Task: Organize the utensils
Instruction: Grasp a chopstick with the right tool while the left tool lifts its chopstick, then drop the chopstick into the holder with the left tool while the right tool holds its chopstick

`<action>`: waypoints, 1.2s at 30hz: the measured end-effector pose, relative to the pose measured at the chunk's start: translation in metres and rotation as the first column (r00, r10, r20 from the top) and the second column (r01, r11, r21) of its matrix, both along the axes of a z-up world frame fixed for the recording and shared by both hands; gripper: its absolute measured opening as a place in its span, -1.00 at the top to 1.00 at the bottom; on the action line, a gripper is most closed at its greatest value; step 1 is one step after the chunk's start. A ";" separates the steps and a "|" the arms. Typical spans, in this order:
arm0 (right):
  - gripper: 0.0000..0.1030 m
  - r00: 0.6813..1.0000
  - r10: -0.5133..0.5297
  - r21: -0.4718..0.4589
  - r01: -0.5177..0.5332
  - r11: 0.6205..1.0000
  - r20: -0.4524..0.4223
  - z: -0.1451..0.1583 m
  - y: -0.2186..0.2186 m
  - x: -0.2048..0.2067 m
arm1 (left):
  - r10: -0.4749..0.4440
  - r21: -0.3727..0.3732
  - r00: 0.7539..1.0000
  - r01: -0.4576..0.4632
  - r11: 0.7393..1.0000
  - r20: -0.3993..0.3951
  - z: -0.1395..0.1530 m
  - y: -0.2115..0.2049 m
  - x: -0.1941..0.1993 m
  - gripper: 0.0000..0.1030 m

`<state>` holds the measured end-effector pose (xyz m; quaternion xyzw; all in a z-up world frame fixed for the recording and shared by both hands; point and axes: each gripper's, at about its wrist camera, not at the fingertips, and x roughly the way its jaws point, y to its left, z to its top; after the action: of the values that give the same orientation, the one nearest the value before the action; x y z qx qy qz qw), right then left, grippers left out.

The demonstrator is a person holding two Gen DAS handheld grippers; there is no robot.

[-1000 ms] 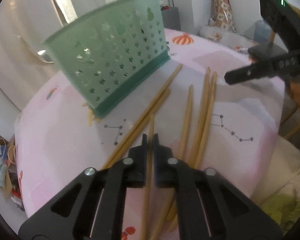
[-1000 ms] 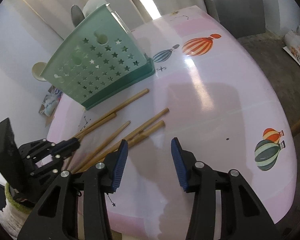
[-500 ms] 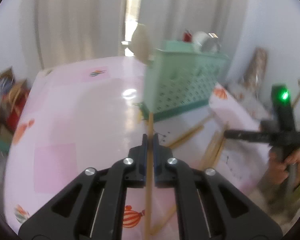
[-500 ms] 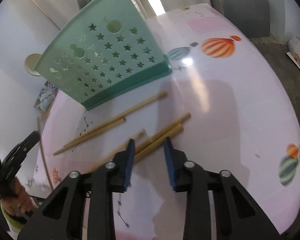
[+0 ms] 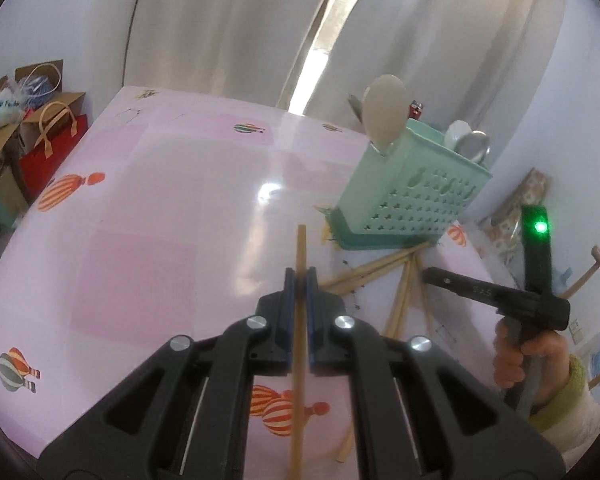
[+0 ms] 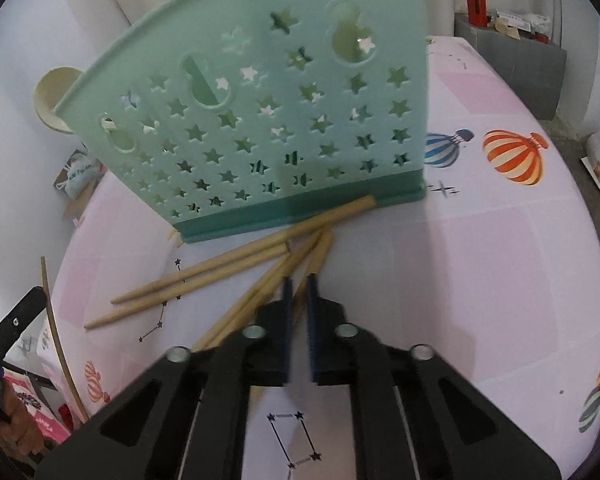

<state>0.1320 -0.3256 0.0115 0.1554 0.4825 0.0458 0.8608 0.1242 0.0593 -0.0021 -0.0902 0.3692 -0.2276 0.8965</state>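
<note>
- Setting: a lived-in room of a home.
- Table (image 5: 148,208): covered with a pink cloth printed with hot-air balloons.
- Curtains (image 5: 228,20): pale, full length, behind the table.
- Paper shopping bags (image 5: 48,136): piled with boxes on the floor beside the table.
- Grey cabinet (image 6: 512,68): holds small household items.

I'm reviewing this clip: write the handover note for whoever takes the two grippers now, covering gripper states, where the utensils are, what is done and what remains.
Left gripper: shut on one long wooden chopstick, lifted off the pink balloon-print table.
Right gripper: jaws have just been closing around one chopstick of the loose wooden chopsticks in front of the basket; contact looks likely but is unclear.
Green star-perforated plastic basket: upright, already holding spoons.
Done: one chopstick picked up.
Left: put it in the basket, then the rest lying on the table.
</note>
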 end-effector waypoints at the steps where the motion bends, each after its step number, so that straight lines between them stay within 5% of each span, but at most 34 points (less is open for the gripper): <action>1: 0.96 1.000 -0.003 0.003 0.003 1.000 -0.004 0.001 -0.002 -0.002 | 0.004 -0.004 1.000 -0.004 1.000 -0.001 0.000 0.002 0.001 0.94; 10: 0.96 0.999 -0.021 0.050 0.022 0.998 -0.030 0.009 -0.023 -0.010 | 0.029 -0.031 0.999 -0.028 0.999 0.016 0.009 0.013 -0.002 0.94; 13: 0.80 0.999 0.013 0.051 -0.010 0.999 -0.044 0.010 -0.017 -0.007 | 0.034 -0.035 0.999 -0.033 0.999 0.029 0.016 0.013 -0.003 0.94; 15: 0.41 0.997 0.061 0.016 -0.061 0.998 -0.053 0.010 -0.006 -0.001 | 0.035 -0.041 0.999 -0.034 0.999 0.038 0.023 0.013 -0.005 0.94; 18: 0.45 0.992 0.110 -0.126 -0.117 0.985 -0.057 0.006 0.013 0.000 | 0.037 -0.041 0.998 -0.034 0.999 0.058 0.033 0.011 -0.009 0.94; 21: 0.76 0.990 0.134 -0.246 -0.143 0.959 -0.052 0.006 0.025 -0.001 | 0.036 -0.041 0.995 -0.033 0.999 0.088 0.047 0.010 -0.015 0.94; 28: 0.87 0.997 0.073 -0.077 -0.075 0.994 -0.026 0.010 -0.005 -0.007 | 0.029 -0.074 0.985 -0.017 0.997 0.168 0.088 0.009 -0.021 0.94; 36: 0.87 0.992 -0.016 0.062 0.009 0.998 0.126 0.051 -0.044 -0.032 | -0.029 -0.083 0.950 0.057 0.995 0.310 0.144 -0.021 -0.022 0.97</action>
<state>0.0999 -0.3696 0.0622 0.1817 0.4242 0.0650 0.8848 0.1024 0.0379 0.1421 -0.0865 0.2158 -0.2750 0.9329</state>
